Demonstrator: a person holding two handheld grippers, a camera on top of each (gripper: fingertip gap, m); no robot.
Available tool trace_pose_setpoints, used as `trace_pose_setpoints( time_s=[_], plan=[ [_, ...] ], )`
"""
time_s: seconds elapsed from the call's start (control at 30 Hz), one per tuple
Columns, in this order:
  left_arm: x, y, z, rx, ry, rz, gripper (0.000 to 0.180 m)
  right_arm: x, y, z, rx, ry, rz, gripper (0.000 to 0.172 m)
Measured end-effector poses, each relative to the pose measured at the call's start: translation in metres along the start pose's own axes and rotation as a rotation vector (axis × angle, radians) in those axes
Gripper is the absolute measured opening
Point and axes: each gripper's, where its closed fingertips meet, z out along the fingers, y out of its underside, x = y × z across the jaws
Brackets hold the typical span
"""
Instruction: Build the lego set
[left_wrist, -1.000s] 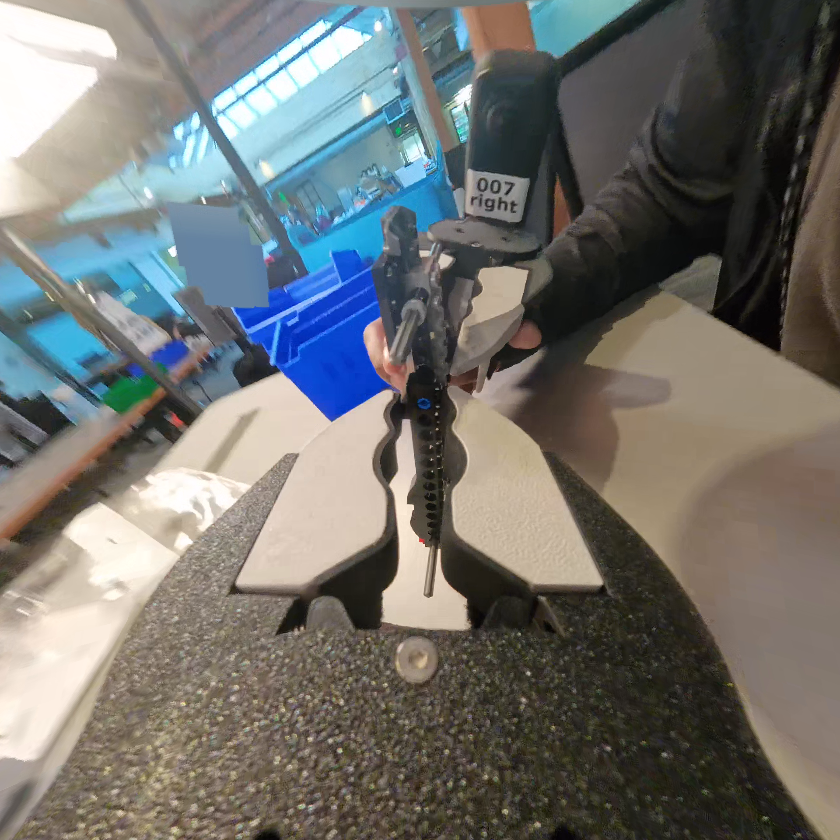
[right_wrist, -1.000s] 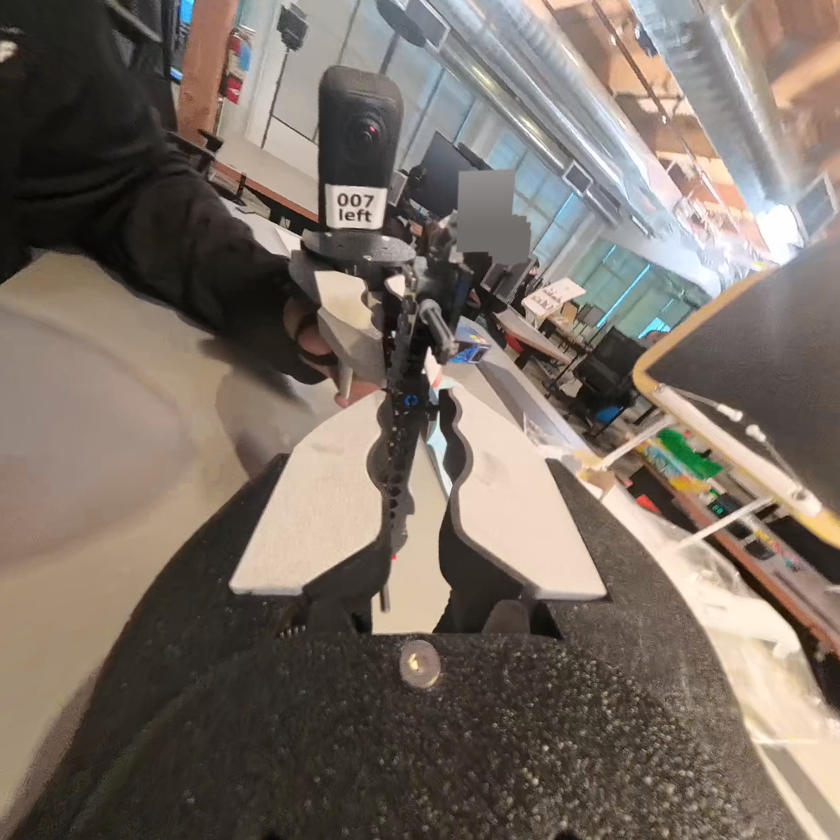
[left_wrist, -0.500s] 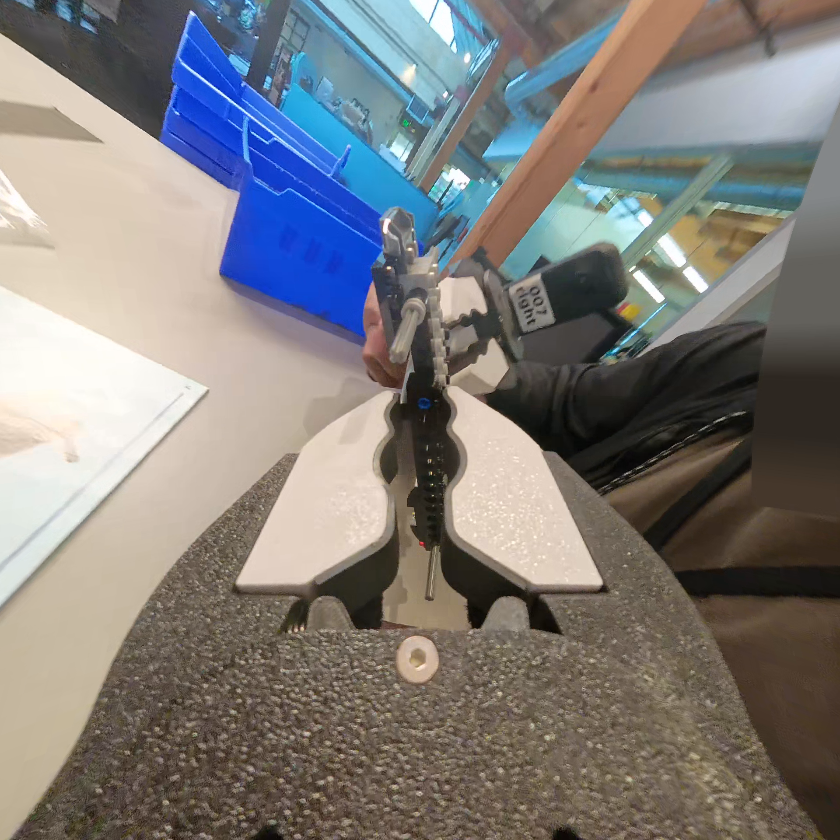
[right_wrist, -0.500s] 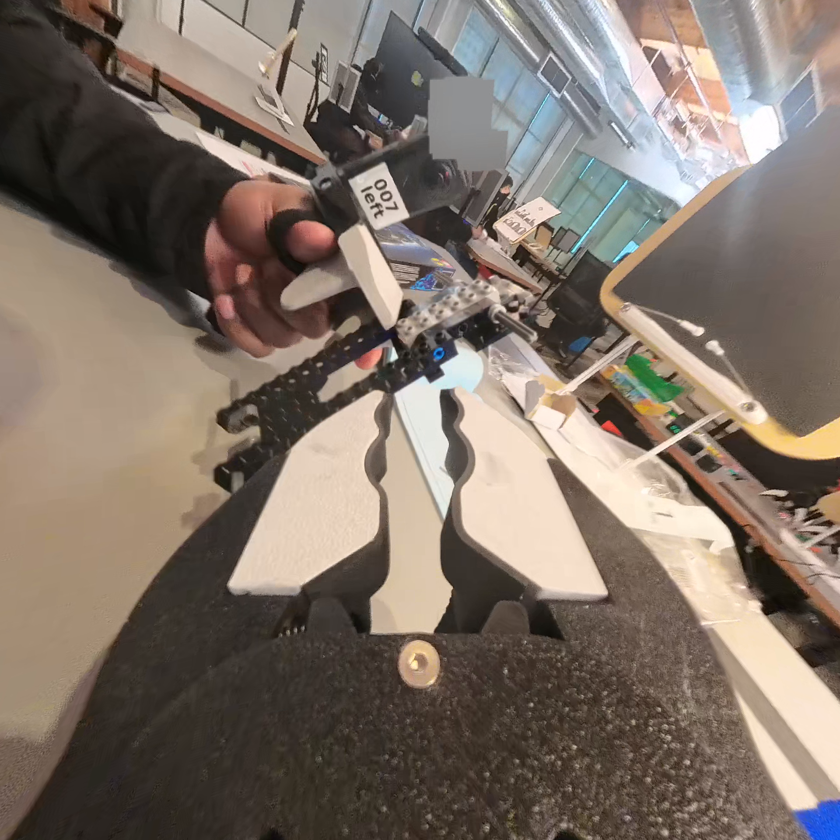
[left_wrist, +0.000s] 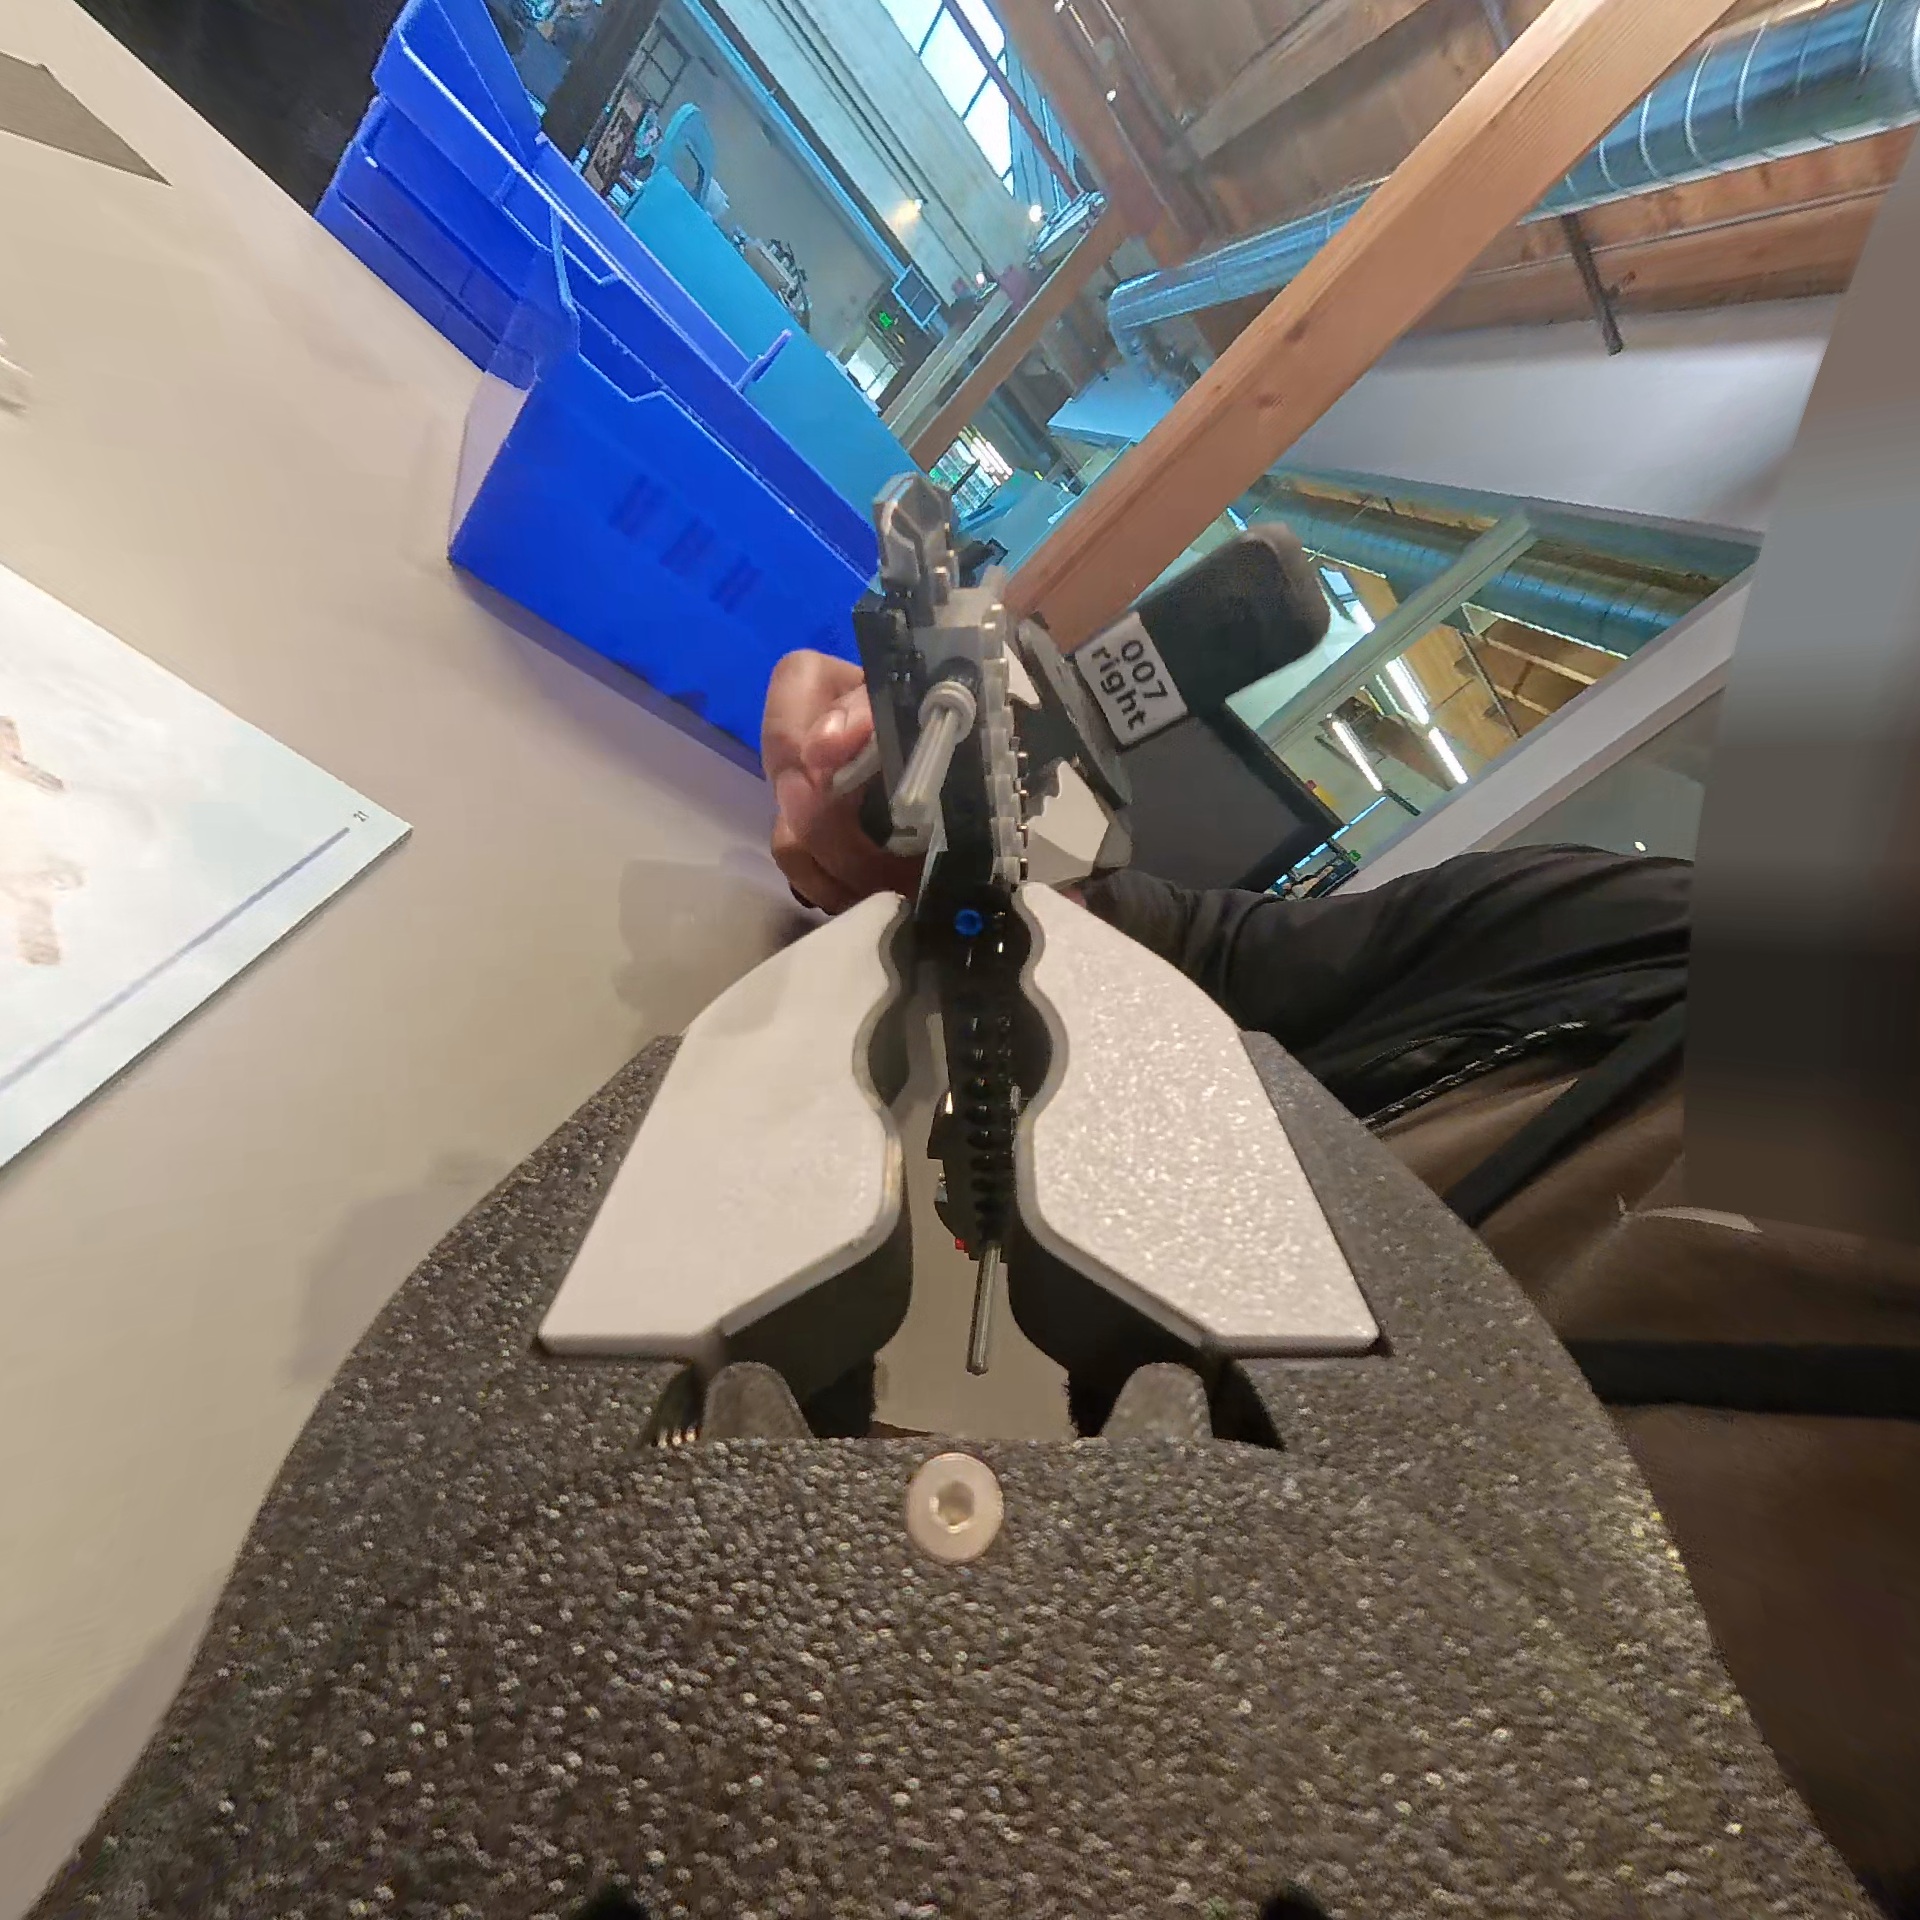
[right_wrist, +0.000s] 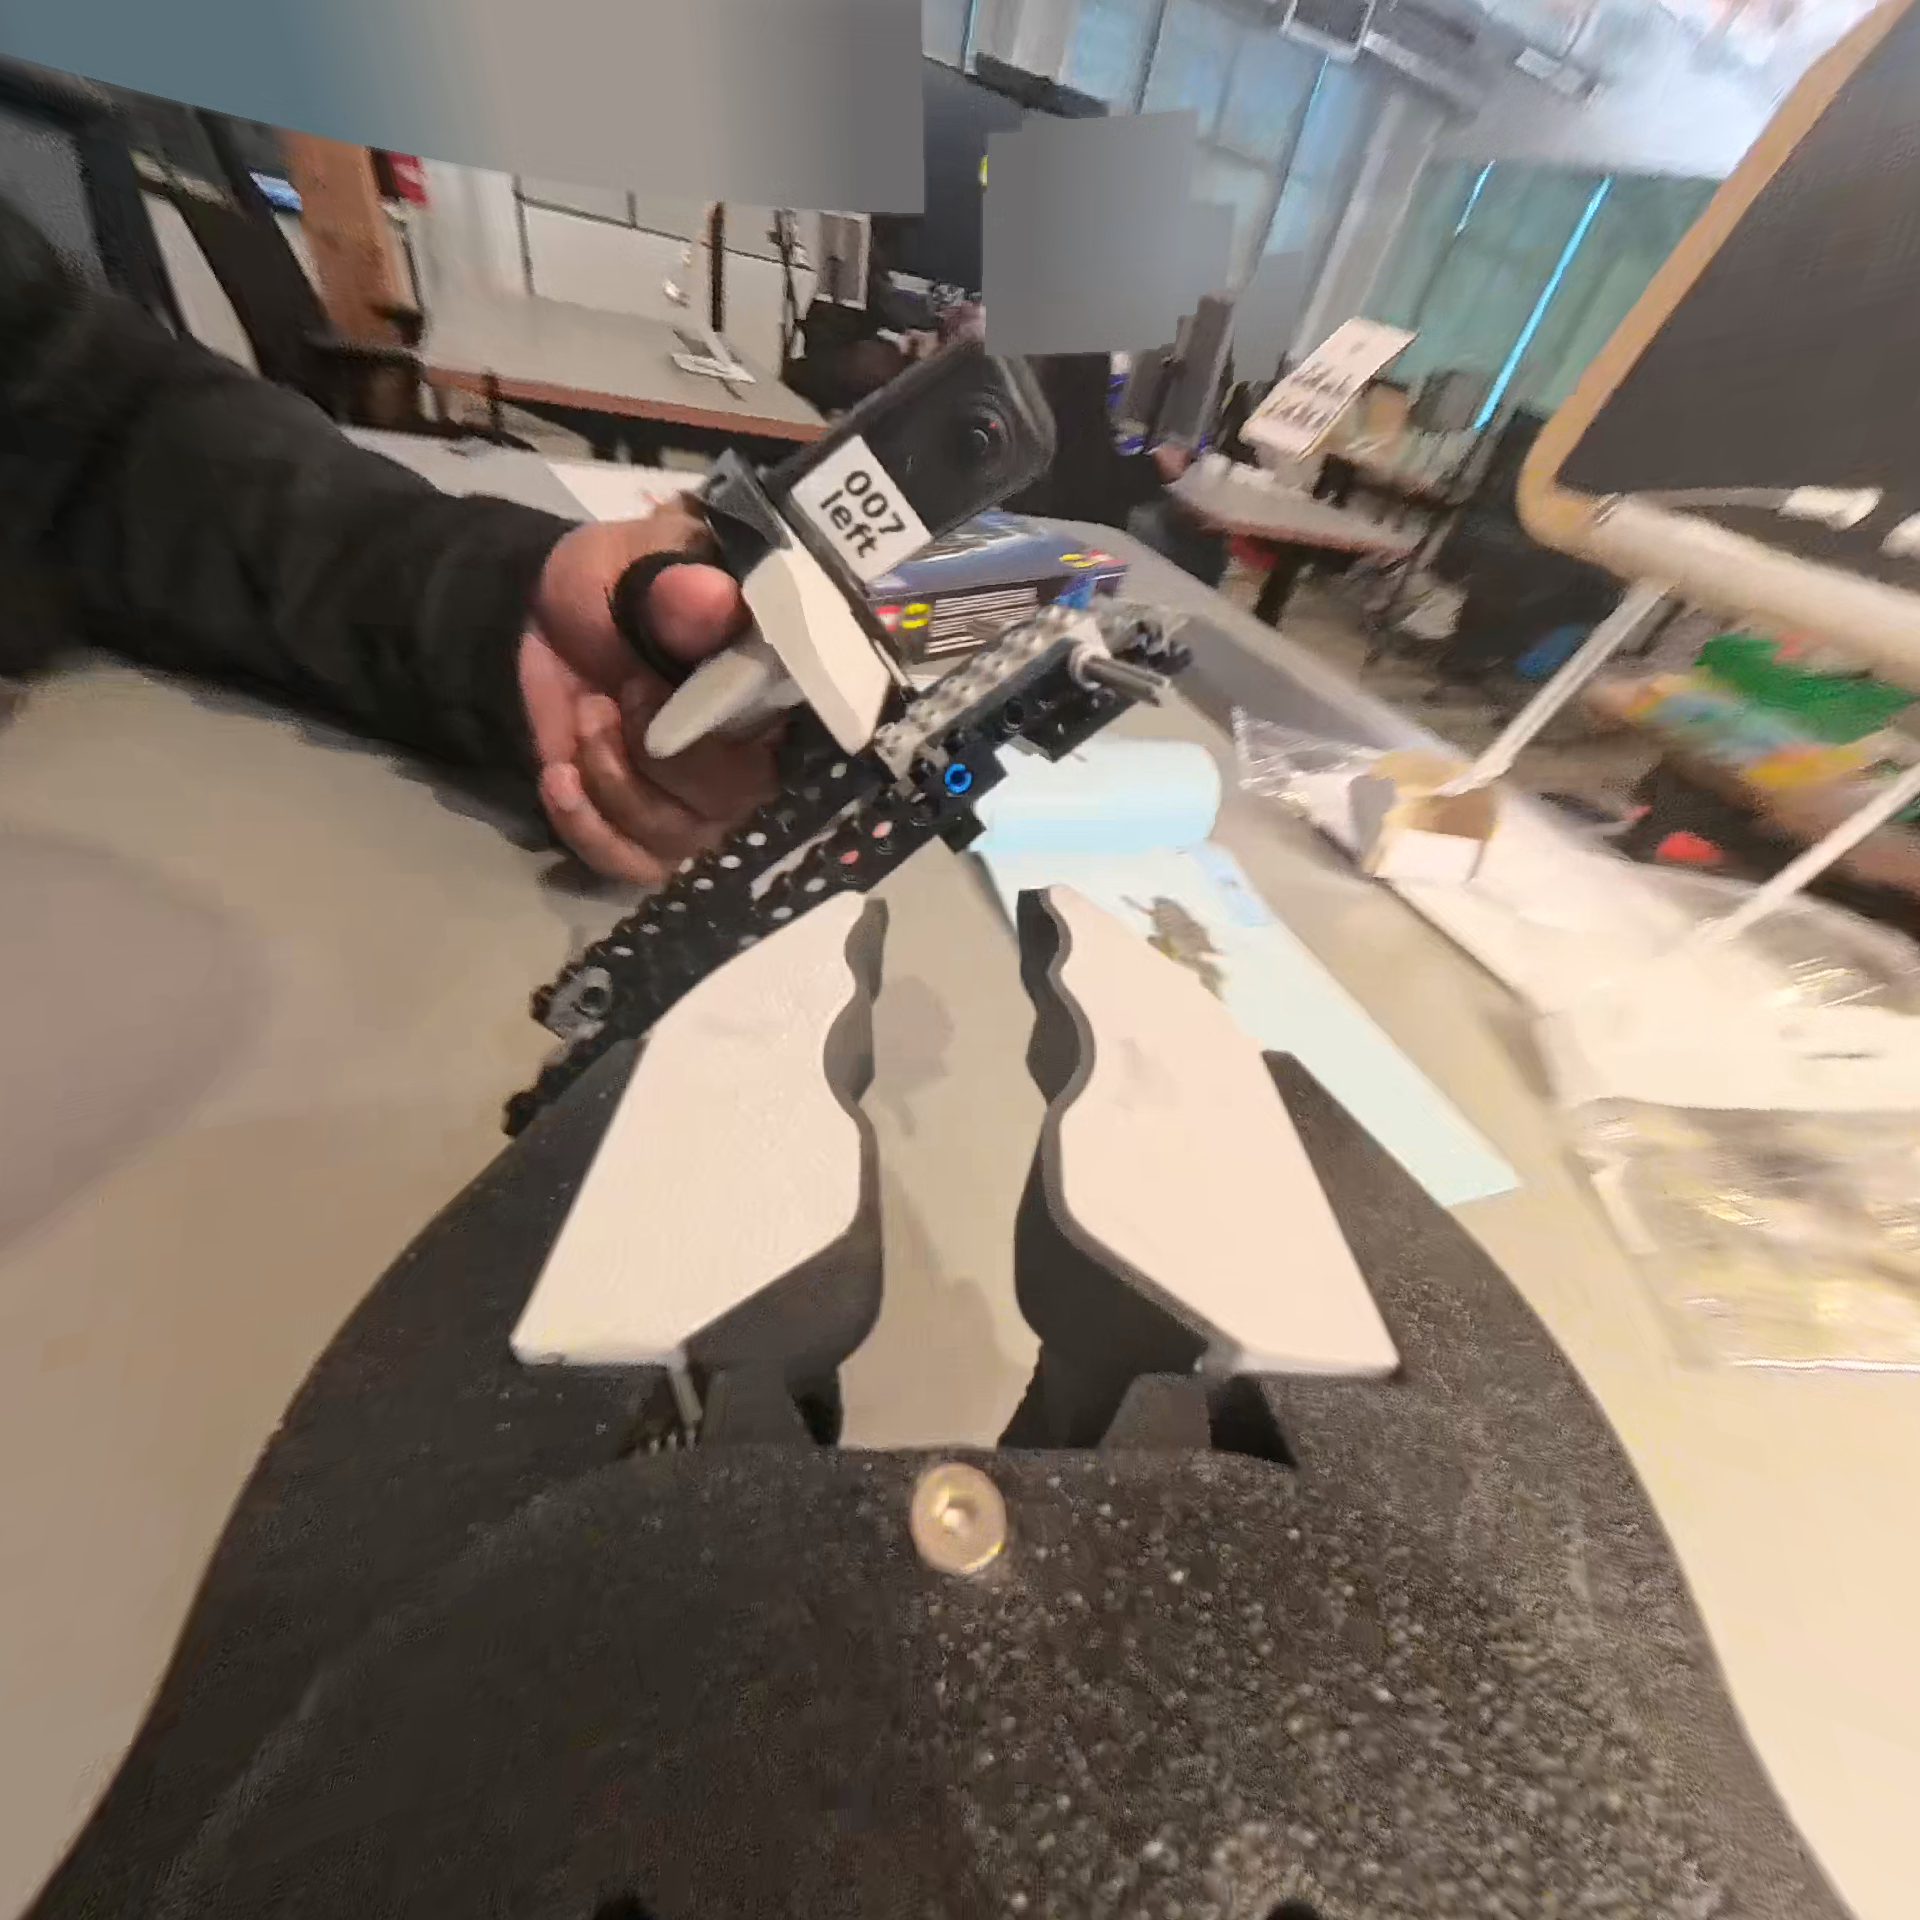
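Note:
My left gripper (left_wrist: 961, 914) is shut on a black brick assembly (left_wrist: 971, 1049), a long holed beam frame with a grey studded plate and a grey axle (left_wrist: 930, 753) at its far end. The frame runs back between my fingers, held above the table. The right wrist view shows the same assembly (right_wrist: 790, 862) slanting up to the right, with the left gripper's white finger (right_wrist: 821, 644) clamped at its grey plate. My right gripper (right_wrist: 956, 914) is open and empty. The frame passes just beyond its left fingertip, outside the jaws.
Blue bins (left_wrist: 644, 499) stand at the grey table's far edge. A printed instruction sheet (left_wrist: 156, 831) lies on the left, also in the right wrist view (right_wrist: 1195, 935). Clear plastic bags (right_wrist: 1714, 1143), a small cardboard box (right_wrist: 1434, 831) and a dark box (right_wrist: 987, 592) lie to the right. A person's dark sleeve (left_wrist: 1455, 966) is close. Across from one pair of fingers to the other is roughly 4 centimeters.
A second ago the assembly stood between the right gripper's fingers too. The right gripper has let it go, opened wider and drawn clear. The left gripper kept its hold and tilted the assembly.

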Motion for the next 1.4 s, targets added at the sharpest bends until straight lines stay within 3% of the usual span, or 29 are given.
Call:
trace_pose_setpoints(
  time_s=[0.17, 0.37, 0.77, 1.1, 1.4],
  plan=[
    [-0.002, 0.001, 0.001, -0.006, -0.012, 0.007, 0.016, -0.007, -0.004, 0.003, 0.029, -0.098, 0.223, 0.033],
    [-0.004, 0.003, 0.004, 0.001, -0.011, -0.077, 0.015, -0.011, -0.001, 0.008, 0.020, -0.139, 0.317, 0.037],
    [-0.009, 0.006, 0.007, 0.045, 0.026, -0.268, 0.015, -0.009, 0.002, 0.012, 0.012, -0.174, 0.534, 0.028],
    [-0.010, 0.004, 0.007, 0.058, 0.010, -0.227, 0.015, -0.006, 0.002, 0.012, 0.018, -0.180, 0.625, 0.022],
    [-0.008, 0.005, 0.006, 0.059, 0.035, -0.234, 0.015, -0.006, 0.001, 0.012, 0.022, -0.168, 0.614, 0.028]
  ],
)
